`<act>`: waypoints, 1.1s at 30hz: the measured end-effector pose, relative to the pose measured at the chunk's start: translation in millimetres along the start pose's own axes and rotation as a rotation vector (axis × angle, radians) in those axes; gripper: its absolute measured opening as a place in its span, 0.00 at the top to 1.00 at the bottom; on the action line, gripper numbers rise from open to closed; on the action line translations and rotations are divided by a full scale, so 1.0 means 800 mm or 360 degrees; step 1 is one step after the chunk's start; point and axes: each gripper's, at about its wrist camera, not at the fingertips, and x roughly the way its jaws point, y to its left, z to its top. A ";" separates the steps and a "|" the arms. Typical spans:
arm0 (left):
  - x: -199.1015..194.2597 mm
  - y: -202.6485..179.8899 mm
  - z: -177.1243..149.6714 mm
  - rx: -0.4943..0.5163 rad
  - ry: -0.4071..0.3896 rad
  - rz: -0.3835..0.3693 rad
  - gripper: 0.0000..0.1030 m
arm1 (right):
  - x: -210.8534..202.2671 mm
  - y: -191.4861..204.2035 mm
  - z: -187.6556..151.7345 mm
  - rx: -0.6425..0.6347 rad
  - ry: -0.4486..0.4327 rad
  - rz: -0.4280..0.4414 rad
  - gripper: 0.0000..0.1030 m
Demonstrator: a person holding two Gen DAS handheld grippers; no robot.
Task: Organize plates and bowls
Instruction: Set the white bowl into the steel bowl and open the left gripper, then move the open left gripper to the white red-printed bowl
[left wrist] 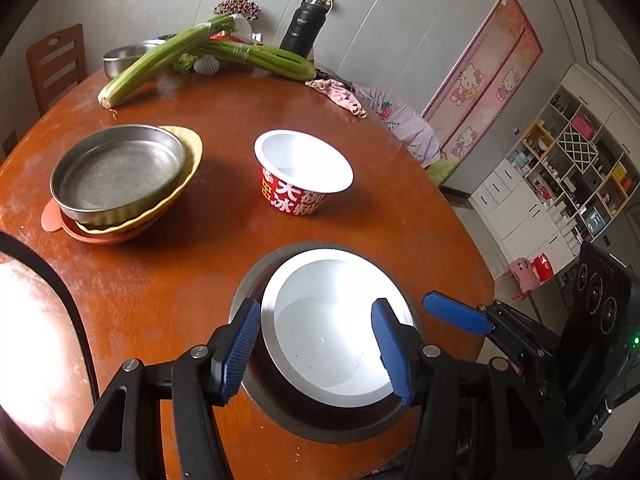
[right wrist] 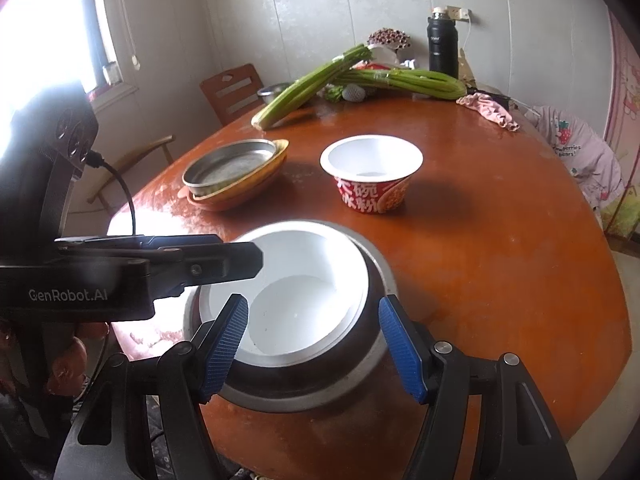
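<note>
On round wooden table [left wrist: 192,272]: nested bowls [left wrist: 328,344]; left gripper [left wrist: 316,352], right gripper [right wrist: 316,352] released above.

Round brown wooden table [left wrist: 192,280], red paper bowl [left wrist: 298,184] mid-table, plate stack [left wrist: 120,176] left of it, steel bowl [left wrist: 320,412] nearer, celery [left wrist: 160,60], flask [left wrist: 302,26] and pink cloth [left wrist: 340,94] beyond.

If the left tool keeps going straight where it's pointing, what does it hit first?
Most likely the white bowl nested in the steel bowl; the left tool points down into it, though depth is hard to judge.
</note>
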 end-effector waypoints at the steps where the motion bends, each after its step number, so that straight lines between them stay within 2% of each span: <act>1: -0.002 0.000 0.001 0.0002 -0.0006 0.0001 0.44 | -0.001 -0.001 0.000 0.0003 -0.0005 -0.0003 0.32; 11: -0.011 0.000 0.018 0.0032 -0.0081 0.0088 0.44 | -0.012 -0.012 0.010 0.0029 -0.0059 -0.0043 0.32; 20: -0.004 -0.011 0.037 0.0152 -0.0139 0.0204 0.44 | -0.011 -0.022 0.031 0.0026 -0.0115 -0.0141 0.32; 24: 0.005 -0.010 0.046 0.0186 -0.0139 0.0240 0.44 | -0.007 -0.034 0.046 0.0041 -0.0138 -0.0207 0.32; 33: 0.032 -0.007 0.083 0.0256 -0.0098 0.0282 0.44 | 0.015 -0.059 0.082 0.0071 -0.0149 -0.0236 0.32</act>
